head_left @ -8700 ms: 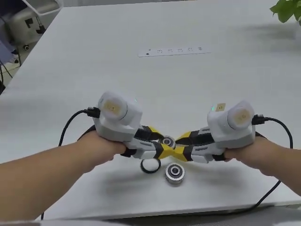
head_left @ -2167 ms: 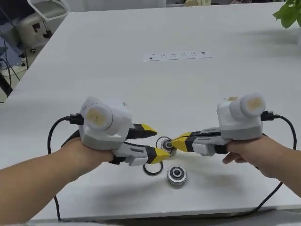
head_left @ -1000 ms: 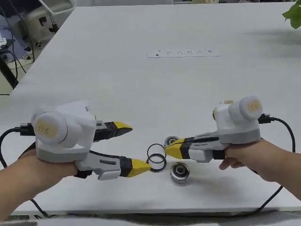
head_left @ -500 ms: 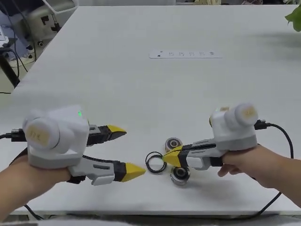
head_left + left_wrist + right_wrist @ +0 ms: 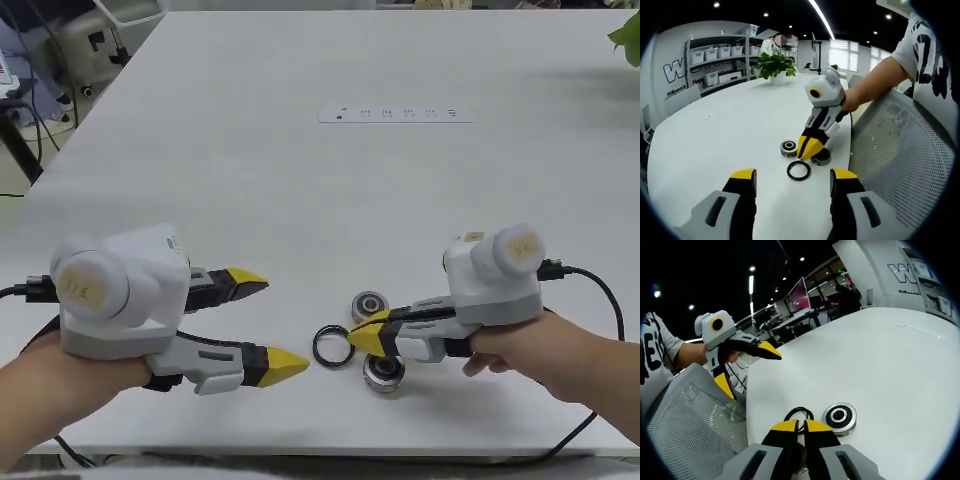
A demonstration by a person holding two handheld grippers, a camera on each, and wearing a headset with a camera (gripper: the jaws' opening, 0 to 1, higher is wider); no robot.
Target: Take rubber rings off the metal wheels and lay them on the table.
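White table [image 5: 400, 200] holds the freed ring [image 5: 332, 346]; our left gripper [image 5: 281, 322] gapes clear, right gripper [image 5: 362, 336] pinched empty beside a wheel [image 5: 384, 372].

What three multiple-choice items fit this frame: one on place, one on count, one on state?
1. Where is the black rubber ring?
A. Flat on the table, just ahead of the right gripper
B. On the power strip
C. Clamped in the left gripper

2. How many metal wheels are on the table?
A. One
B. Two
C. Four

3. What state is the left gripper in?
A. Open, holding nothing
B. Shut on a wheel
C. Shut on the ring

Key:
1 A: the head view and the left gripper view show the ring lying loose on the tabletop.
2 B: one wheel sits beyond the ring, and the other is partly under the right gripper.
3 A: the left gripper's yellow-tipped jaws stand wide apart and grip nothing.
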